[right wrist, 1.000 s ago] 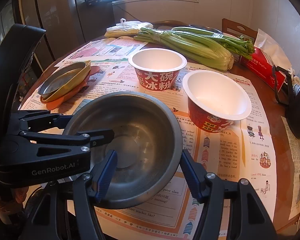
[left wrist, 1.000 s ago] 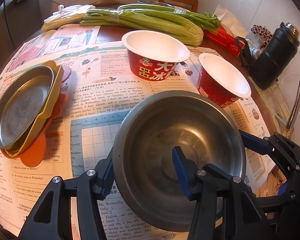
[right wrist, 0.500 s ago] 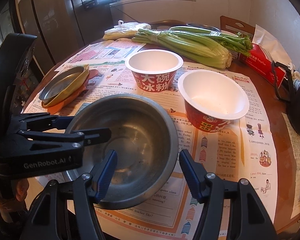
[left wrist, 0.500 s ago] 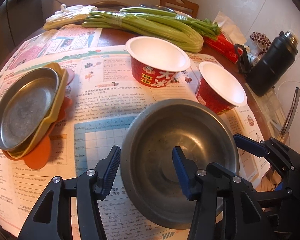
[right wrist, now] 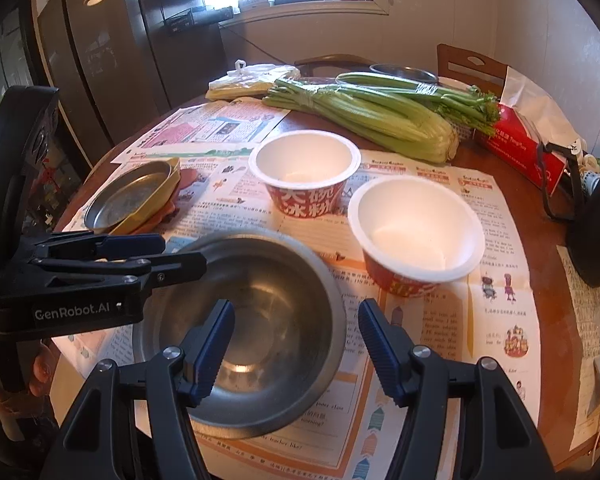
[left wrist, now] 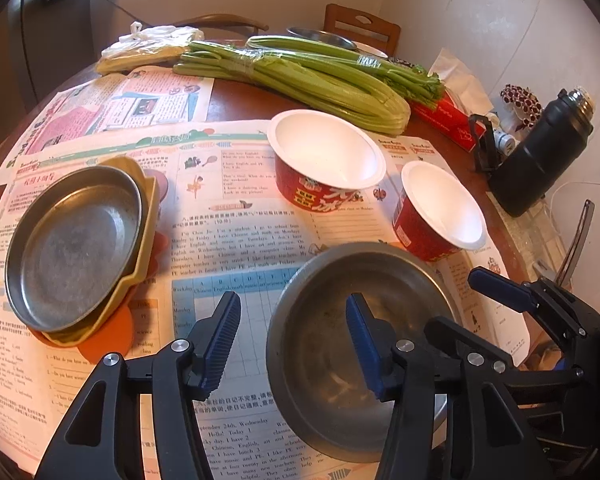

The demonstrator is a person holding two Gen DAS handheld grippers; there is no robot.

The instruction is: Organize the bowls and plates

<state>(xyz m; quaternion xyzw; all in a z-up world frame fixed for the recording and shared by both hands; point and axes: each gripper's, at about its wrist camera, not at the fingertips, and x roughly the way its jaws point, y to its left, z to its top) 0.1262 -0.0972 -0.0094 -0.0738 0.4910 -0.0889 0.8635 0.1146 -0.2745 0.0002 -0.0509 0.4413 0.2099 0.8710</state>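
Observation:
A steel bowl (left wrist: 340, 344) (right wrist: 260, 320) sits on the newspaper at the table's front. My left gripper (left wrist: 292, 344) is open, its jaws astride the bowl's left rim. My right gripper (right wrist: 296, 344) is open, its jaws astride the bowl's right rim. Two red paper bowls with white insides stand behind it: one further back (left wrist: 324, 160) (right wrist: 304, 172), one to the right (left wrist: 440, 208) (right wrist: 414, 232). At the left a steel plate (left wrist: 72, 240) (right wrist: 128, 196) lies stacked in a yellow dish (left wrist: 144, 240) on an orange plate (left wrist: 112, 344).
Celery bunches (left wrist: 300, 76) (right wrist: 372, 116) lie across the back. A red tissue box (right wrist: 528, 148), a black flask (left wrist: 540, 160) and small items crowd the right edge. Another steel bowl (right wrist: 404, 72) sits by a chair at the far side. Newspaper (left wrist: 228, 232) covers the table.
The steel bowl has sunk lower and to the right in the left wrist view. Both grippers have pulled back a little; the left jaws now stand wide at the bowl's rim.

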